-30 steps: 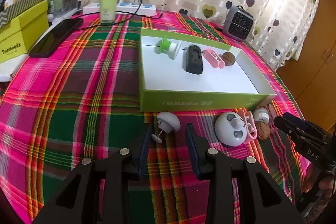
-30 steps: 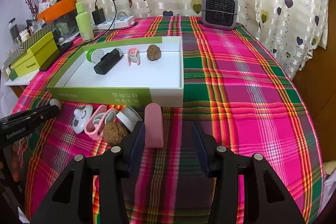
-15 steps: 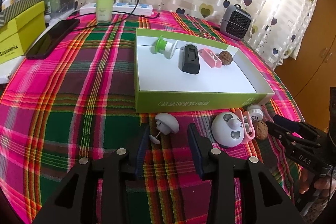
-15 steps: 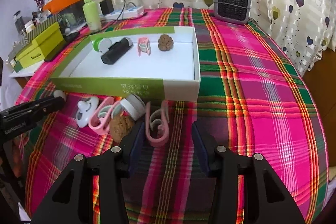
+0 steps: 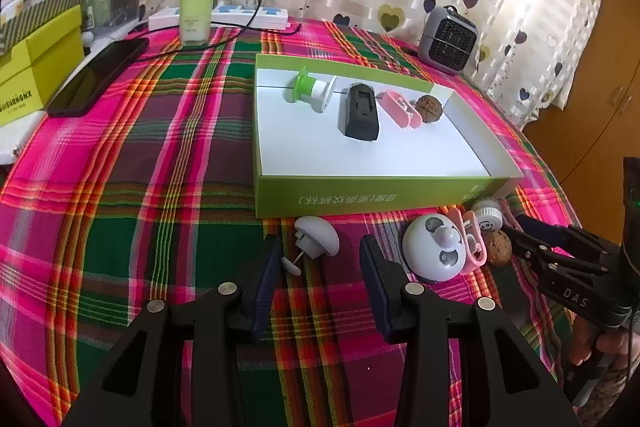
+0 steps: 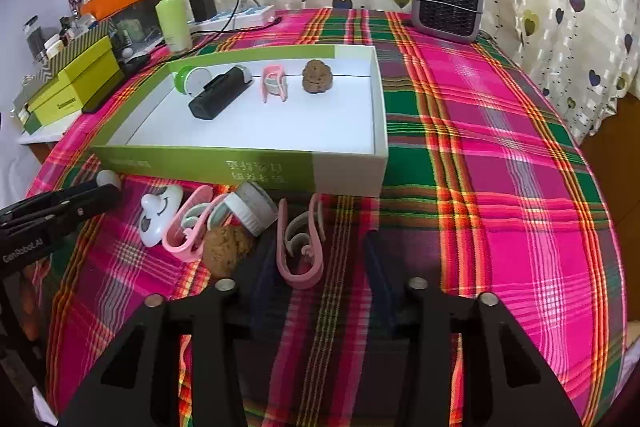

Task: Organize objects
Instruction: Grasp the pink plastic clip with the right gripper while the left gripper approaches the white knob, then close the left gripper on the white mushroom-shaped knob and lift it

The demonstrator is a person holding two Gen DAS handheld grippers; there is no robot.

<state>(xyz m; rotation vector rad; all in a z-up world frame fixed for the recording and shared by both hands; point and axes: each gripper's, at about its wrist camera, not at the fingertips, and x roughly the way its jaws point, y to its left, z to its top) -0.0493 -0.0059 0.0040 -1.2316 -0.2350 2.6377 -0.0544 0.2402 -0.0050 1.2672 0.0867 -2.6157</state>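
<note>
Two hand-held grippers are working the near edge of the plaid-clothed table, and we are sorting loose trinkets into the shallow green-walled cardboard tray with a white floor (image 5: 376, 193).

On the left, our left gripper (image 5: 316, 259) is opening, its jaws spread either side of the small white mushroom-shaped plastic hook (image 5: 318, 237), pads not touching it. We are judging this a release or a re-aim, not a pick.

Moving right, the round white toy face (image 5: 438, 253), a second pink clip (image 6: 188, 229), a white ribbed bottle cap (image 6: 252, 209) and a brown wrinkled walnut (image 6: 226, 249) are waiting in a cluster just before the tray wall.

On the right, our right gripper (image 6: 316, 267) is closing around the pink plastic clothes clip (image 6: 300, 243) lying flat between its jaws; we are not seeing the pads pressing yet. The next move is calling for a firm pinch, then a lift over the wall.
</note>
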